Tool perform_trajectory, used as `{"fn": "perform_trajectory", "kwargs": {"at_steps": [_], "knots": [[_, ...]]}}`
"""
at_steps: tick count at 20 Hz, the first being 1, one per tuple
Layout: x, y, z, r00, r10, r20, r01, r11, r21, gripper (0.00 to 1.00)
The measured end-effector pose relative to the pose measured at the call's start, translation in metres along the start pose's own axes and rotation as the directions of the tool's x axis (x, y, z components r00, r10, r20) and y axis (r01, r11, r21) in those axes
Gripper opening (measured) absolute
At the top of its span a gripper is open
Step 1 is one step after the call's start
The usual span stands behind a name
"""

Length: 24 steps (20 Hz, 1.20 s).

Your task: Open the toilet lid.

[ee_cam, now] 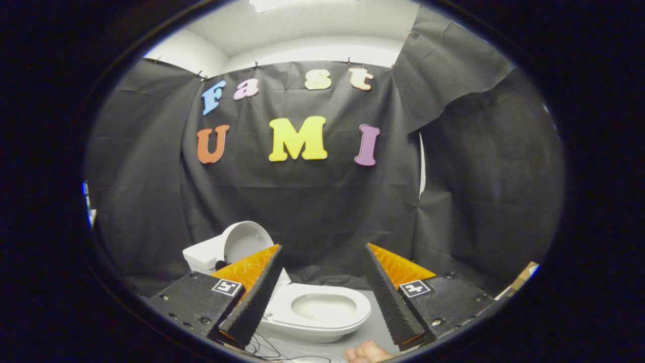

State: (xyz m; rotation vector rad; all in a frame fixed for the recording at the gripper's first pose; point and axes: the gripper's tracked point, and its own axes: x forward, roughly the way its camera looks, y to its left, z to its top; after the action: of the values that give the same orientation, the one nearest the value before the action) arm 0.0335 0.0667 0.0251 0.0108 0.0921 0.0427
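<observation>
A small white toilet (322, 312) stands on a grey surface, low between and just beyond my fingers. Its lid (246, 241) stands upright, leaning back against the white tank (201, 254), and the oval bowl and seat lie uncovered. My gripper (322, 252) is open, its fingers spread wide with nothing between them. The left finger (254, 297) hides part of the toilet's left side and the lid's lower edge. The gripper hangs above and in front of the toilet, apart from it.
Black cloth walls close the booth behind and to both sides. A person's hand (368, 352) shows low in front of the toilet. Thin dark cables (267, 348) lie on the grey surface (373, 327) near the toilet's base.
</observation>
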Motion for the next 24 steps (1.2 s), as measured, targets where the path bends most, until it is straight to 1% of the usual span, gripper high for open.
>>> {"fn": "perform_trajectory", "kwargs": {"at_steps": [5,9,14,19,24], "knots": [[-0.021,-0.023,0.004,0.999,-0.018,0.048,0.018,1.000,0.008,0.99],[-0.035,-0.033,-0.004,0.998,-0.023,0.065,0.023,1.000,-0.007,0.99],[-0.048,-0.045,-0.011,0.996,-0.025,0.090,0.025,1.000,0.010,0.99],[-0.056,-0.056,-0.007,0.985,-0.024,0.168,0.022,1.000,0.012,0.99],[-0.058,-0.054,-0.013,0.982,-0.010,0.187,0.012,1.000,-0.006,0.99]]}}
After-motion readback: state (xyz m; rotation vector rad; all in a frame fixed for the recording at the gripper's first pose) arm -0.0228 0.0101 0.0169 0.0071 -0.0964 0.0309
